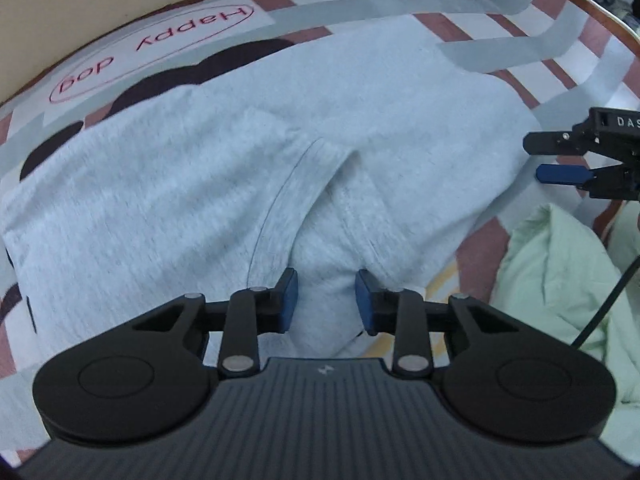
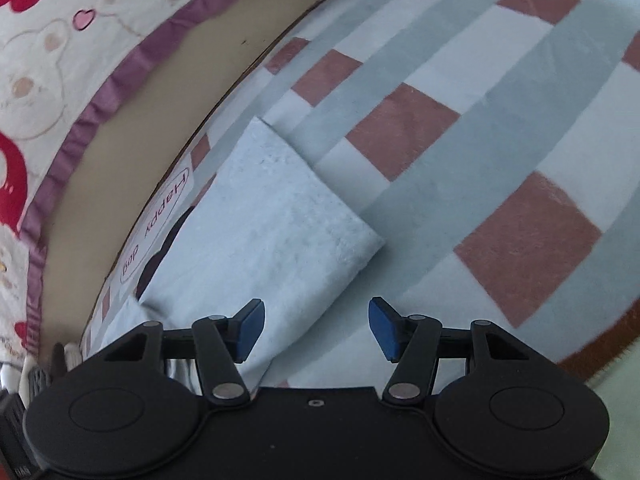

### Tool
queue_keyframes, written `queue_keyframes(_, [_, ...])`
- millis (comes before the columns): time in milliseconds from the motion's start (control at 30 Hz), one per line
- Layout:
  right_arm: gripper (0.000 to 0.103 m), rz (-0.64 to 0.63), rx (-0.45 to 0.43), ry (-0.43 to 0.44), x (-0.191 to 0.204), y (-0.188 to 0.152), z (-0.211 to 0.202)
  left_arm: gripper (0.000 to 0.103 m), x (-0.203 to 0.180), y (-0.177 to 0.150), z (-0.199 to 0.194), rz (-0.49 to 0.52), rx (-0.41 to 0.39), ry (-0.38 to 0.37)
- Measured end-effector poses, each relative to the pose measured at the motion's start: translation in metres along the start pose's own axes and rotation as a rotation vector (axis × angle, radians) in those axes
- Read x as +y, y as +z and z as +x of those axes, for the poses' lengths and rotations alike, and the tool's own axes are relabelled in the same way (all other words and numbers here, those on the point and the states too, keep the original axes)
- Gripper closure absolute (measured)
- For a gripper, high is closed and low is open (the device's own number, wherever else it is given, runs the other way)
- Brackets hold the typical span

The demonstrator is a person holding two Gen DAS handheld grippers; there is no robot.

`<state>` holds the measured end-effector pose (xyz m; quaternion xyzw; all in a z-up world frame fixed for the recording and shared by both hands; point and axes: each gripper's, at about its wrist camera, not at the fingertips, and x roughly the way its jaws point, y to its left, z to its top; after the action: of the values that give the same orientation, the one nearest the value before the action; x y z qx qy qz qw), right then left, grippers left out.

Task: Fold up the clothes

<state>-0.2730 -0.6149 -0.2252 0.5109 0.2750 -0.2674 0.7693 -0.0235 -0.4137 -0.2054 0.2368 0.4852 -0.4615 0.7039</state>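
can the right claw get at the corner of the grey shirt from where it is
Probably yes. The right claw stands open just above the grey shirt, its corner lying bare on the checked blanket with nothing between.

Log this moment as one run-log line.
grey shirt: partly folded on checked blanket | left gripper: open over shirt | right gripper: open

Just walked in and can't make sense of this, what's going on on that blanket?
Someone is folding laundry with two handheld grippers. A light grey knit T-shirt lies partly folded on a checked blanket of grey, white and reddish-brown squares. The left gripper hovers over the shirt's near edge, jaws apart, gripping nothing. The right gripper is open beside the shirt's folded corner. A pale green garment waits nearby.
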Motion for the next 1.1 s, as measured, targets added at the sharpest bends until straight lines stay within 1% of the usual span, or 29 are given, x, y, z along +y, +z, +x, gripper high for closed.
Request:
queue_keyframes(67, [0.038, 0.015, -0.023, 0.024, -0.003, 0.0, 0.008, 0.072, 0.003, 0.0, 0.0, -0.025, -0.008, -0.009])
queue_keyframes(167, [0.035, 0.021, -0.102, 0.078, -0.001, -0.002, 0.019, 0.072, 0.008, 0.001, -0.001, -0.061, -0.008, -0.028])
queue_keyframes(200, [0.048, 0.006, -0.126, 0.088, 0.001, -0.003, 0.023, 0.072, 0.01, 0.001, -0.002, -0.071, -0.007, -0.034])
queue_keyframes(233, [0.079, -0.022, -0.149, 0.083, 0.005, -0.003, 0.025, 0.072, 0.011, 0.001, -0.002, -0.075, -0.006, -0.039])
queue_keyframes(267, [0.098, -0.05, -0.185, 0.077, 0.009, -0.003, 0.025, 0.072, 0.012, 0.001, -0.003, -0.08, -0.006, -0.045])
queue_keyframes(300, [0.099, -0.082, -0.249, 0.072, 0.013, -0.004, 0.016, 0.072, 0.013, 0.001, -0.004, -0.084, -0.005, -0.05])
queue_keyframes(400, [0.1, -0.214, -0.337, 0.064, 0.032, -0.008, -0.009, 0.072, 0.019, -0.005, -0.006, -0.084, -0.007, -0.065])
queue_keyframes(467, [0.1, -0.254, -0.303, 0.001, 0.031, -0.005, -0.001, 0.072, 0.023, -0.007, -0.006, -0.107, -0.022, -0.085])
queue_keyframes(500, [0.098, -0.19, -0.272, -0.006, 0.021, -0.002, 0.006, 0.072, 0.026, -0.007, -0.006, -0.125, -0.027, -0.094])
queue_keyframes(533, [0.095, -0.12, -0.248, -0.011, 0.009, 0.002, 0.012, 0.072, 0.027, -0.007, -0.007, -0.132, -0.026, -0.107])
queue_keyframes(567, [0.085, -0.036, -0.246, -0.012, -0.004, 0.002, 0.016, 0.072, 0.028, -0.008, -0.008, -0.138, -0.024, -0.12])
queue_keyframes(600, [0.081, 0.01, -0.25, -0.014, -0.012, 0.001, 0.015, 0.072, 0.03, -0.008, -0.009, -0.144, -0.023, -0.134])
queue_keyframes(633, [0.076, 0.02, -0.246, -0.014, -0.015, 0.002, 0.012, 0.072, 0.031, -0.009, -0.01, -0.149, -0.021, -0.147])
queue_keyframes(667, [0.064, 0.029, -0.241, -0.014, -0.019, 0.002, 0.009, 0.073, 0.027, -0.011, -0.019, -0.085, -0.049, -0.146])
queue_keyframes(700, [0.056, 0.039, -0.237, -0.014, -0.022, 0.003, 0.005, 0.073, 0.022, -0.014, -0.028, -0.015, -0.079, -0.143])
queue_keyframes(733, [0.054, 0.047, -0.229, -0.007, -0.024, 0.002, 0.002, 0.073, 0.019, -0.016, -0.038, 0.02, -0.126, -0.14])
queue_keyframes(767, [0.051, 0.051, -0.211, 0.022, -0.024, 0.0, -0.001, 0.073, 0.021, -0.016, -0.045, 0.006, -0.146, -0.157])
queue_keyframes(800, [0.045, 0.057, -0.192, 0.054, -0.025, -0.003, -0.002, 0.073, 0.024, -0.015, -0.047, -0.029, -0.154, -0.161])
queue_keyframes(833, [0.042, 0.071, -0.17, 0.093, -0.027, -0.006, -0.001, 0.073, 0.028, -0.013, -0.049, -0.065, -0.162, -0.163])
queue_keyframes(867, [0.04, 0.087, -0.147, 0.126, -0.027, -0.009, 0.003, 0.073, 0.03, -0.012, -0.047, -0.07, -0.168, -0.14])
queue_keyframes(900, [0.04, 0.094, -0.131, 0.139, -0.026, -0.011, 0.008, 0.073, 0.032, -0.011, -0.042, -0.072, -0.159, -0.113])
queue_keyframes(933, [0.04, 0.091, -0.12, 0.134, -0.023, -0.012, 0.017, 0.073, 0.034, -0.01, -0.037, -0.073, -0.148, -0.085])
queue_keyframes(967, [0.039, 0.086, -0.119, 0.132, -0.019, -0.014, 0.025, 0.073, 0.038, -0.01, -0.029, -0.101, -0.118, -0.074])
queue_keyframes(1000, [0.038, 0.071, -0.148, 0.136, -0.015, -0.015, 0.029, 0.073, 0.043, -0.01, -0.021, -0.131, -0.087, -0.065])
queue_keyframes(1033, [0.038, 0.056, -0.175, 0.139, -0.011, -0.016, 0.033, 0.073, 0.047, -0.011, -0.016, -0.167, -0.075, -0.073])
queue_keyframes(1067, [0.041, 0.041, -0.196, 0.142, -0.007, -0.016, 0.038, 0.073, 0.051, -0.013, -0.015, -0.195, -0.09, -0.087])
queue_keyframes(1100, [0.082, 0.022, -0.211, 0.138, -0.001, -0.016, 0.042, 0.073, 0.054, -0.016, -0.016, -0.22, -0.096, -0.099])
